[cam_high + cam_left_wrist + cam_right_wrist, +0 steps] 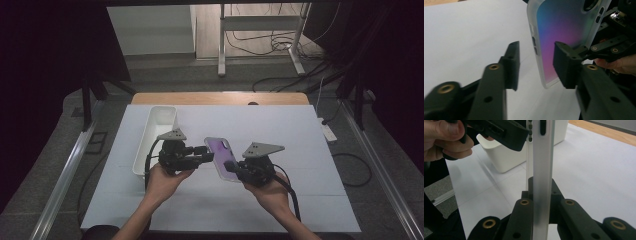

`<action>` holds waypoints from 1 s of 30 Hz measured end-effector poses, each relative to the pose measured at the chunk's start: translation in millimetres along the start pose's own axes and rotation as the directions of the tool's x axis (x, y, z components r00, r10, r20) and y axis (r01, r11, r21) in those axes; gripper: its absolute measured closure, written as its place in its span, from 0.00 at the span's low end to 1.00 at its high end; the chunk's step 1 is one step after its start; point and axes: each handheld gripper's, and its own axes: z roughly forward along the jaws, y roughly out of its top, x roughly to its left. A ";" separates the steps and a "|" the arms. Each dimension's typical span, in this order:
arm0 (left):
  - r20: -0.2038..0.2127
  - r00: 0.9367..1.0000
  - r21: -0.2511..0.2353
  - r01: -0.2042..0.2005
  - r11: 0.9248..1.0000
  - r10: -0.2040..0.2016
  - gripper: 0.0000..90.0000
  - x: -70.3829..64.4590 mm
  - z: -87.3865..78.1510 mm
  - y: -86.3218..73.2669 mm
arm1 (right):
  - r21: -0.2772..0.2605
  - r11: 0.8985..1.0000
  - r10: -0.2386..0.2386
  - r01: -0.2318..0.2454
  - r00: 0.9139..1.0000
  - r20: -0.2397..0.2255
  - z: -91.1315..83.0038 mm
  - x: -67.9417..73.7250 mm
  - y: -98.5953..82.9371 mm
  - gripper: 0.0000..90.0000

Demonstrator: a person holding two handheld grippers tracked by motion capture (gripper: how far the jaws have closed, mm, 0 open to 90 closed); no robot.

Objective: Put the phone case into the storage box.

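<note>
The right gripper [231,165] is closed on the phone case [222,158] and holds it in the air above the white sheet [280,140], near the middle of the table [220,98]. In the right gripper view, the case [541,175] stands edge-on between the two black jaws, which press on its two flat faces at the lower end; the rest of the case rises straight toward 12 o'clock.

The left gripper [208,153] is open. In the left gripper view its two jaws stand apart, and the case [564,37] is at about 1 o'clock from the gap. The right-hand jaw lies in front of the coloured back of the case, low down; I cannot tell if it touches. The other jaw is well apart from the case's side edge.

In the high view the long axis of the case runs from about 11 o'clock to 5 o'clock, with the 5 o'clock end in the right gripper. Its purple back faces up and toward the left gripper.

A white bin [155,137] stands on the sheet at 9 o'clock from the case, beside the left hand [167,181].
</note>
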 end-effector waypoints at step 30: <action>-0.092 0.995 0.010 0.029 1.000 -0.028 0.98 -13.2 2.9 2.0 | 0.060 0.997 -0.040 0.040 0.999 0.001 22.4 13.1 -5.5 0.51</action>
